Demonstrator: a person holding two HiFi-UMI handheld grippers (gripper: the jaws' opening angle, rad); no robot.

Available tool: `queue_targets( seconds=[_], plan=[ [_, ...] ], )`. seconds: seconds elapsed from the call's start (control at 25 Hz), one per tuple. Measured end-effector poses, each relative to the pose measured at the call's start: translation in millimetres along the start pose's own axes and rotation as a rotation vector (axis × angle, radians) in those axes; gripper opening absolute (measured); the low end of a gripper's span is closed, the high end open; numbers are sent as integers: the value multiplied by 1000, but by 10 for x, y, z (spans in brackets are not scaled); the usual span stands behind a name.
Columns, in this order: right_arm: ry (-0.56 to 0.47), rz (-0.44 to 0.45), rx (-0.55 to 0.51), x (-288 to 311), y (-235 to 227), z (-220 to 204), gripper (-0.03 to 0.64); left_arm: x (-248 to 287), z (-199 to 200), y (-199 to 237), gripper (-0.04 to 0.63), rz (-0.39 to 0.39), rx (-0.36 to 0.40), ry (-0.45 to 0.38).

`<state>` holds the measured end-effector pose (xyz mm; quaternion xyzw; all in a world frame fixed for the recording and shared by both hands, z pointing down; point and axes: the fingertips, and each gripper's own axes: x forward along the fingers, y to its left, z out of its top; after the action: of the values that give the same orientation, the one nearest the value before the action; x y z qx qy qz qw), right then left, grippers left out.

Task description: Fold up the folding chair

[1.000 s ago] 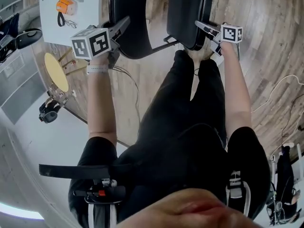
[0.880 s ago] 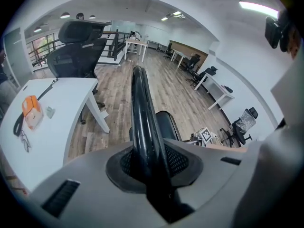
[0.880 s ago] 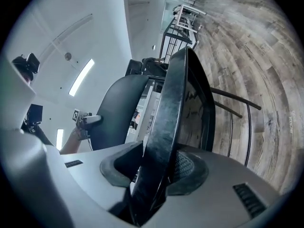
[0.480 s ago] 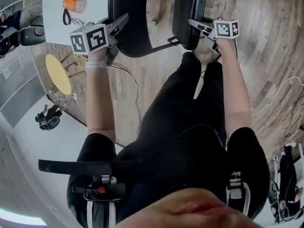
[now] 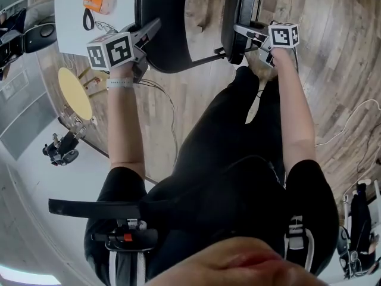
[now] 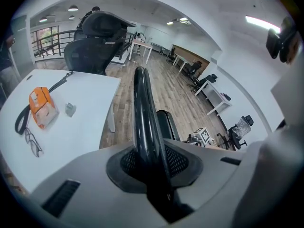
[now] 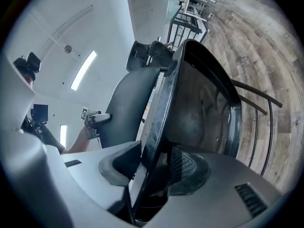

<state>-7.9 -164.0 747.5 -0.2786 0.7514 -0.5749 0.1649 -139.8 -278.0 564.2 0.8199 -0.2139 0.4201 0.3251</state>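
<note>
Black panels of the folding chair (image 5: 164, 16) stood apart: left tongs (image 5: 155, 28) clamped one edge, right tongs (image 5: 239, 31), jaws just widening, gripped the other.

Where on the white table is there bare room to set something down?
The white table's half nearer the folding chair, past the small grey item, is bare. The other half is crowded: orange box, black strap, glasses.

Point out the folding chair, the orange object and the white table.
folding chair (image 5: 162, 25), head view, left black panel.
orange object (image 6: 42, 108), left gripper view, top face.
white table (image 6: 83, 127), left gripper view, bare tabletop.
</note>
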Motion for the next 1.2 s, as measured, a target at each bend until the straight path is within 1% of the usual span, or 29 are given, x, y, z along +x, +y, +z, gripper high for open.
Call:
queue_targets(
  seconds=[0.2, 0.56, 0.72, 0.96, 1.2],
  plan=[
    [-12, 26, 18, 389, 115, 41, 160, -115, 21, 173, 71, -1, 2, -10],
    [-10, 40, 50, 913, 123, 48, 172, -209, 35, 344, 71, 11, 5, -9],
    [-1, 51, 48, 1096, 121, 81, 177, -202, 65, 323, 71, 15, 32, -5],
    [18, 47, 48, 1311, 110, 64, 181, -233, 46, 441, 71, 30, 27, -7],
    [17, 25, 55, 1598, 107, 89, 186, -257, 66, 500, 71, 40, 43, -1]
  ],
)
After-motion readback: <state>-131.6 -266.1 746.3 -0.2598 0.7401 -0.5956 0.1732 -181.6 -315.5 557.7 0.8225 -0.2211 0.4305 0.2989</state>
